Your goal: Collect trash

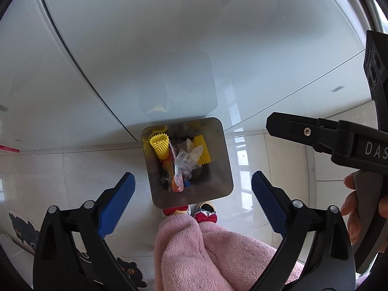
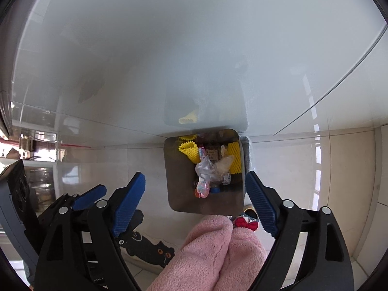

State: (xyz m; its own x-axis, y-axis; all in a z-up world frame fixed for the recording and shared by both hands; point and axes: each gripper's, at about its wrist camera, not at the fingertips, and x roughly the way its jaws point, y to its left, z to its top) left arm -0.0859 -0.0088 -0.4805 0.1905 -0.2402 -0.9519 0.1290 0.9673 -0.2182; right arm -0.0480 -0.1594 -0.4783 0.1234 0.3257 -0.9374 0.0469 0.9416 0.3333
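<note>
Stainless steel formed the square bin (image 1: 155,189) on the glossy tiled floor (image 1: 278,160), its far edge against a pale cabinet front (image 1: 145,48); from the left gripper (image 1: 191,203) it sat at twelve o'clock, directly between the blue pads (image 1: 116,203). Inside lay yellow foam netting (image 1: 158,145), crumpled clear plastic (image 1: 189,157) and an orange candy wrapper (image 1: 173,169). Both pairs of tongs were spread wide and held nothing; the right gripper (image 2: 196,206) hung above the same bin (image 2: 179,194), with netting (image 2: 188,149) at eleven o'clock inside it. Pink fleece legs (image 2: 218,254) and red-bowed slippers (image 1: 206,217) stood at six o'clock
</note>
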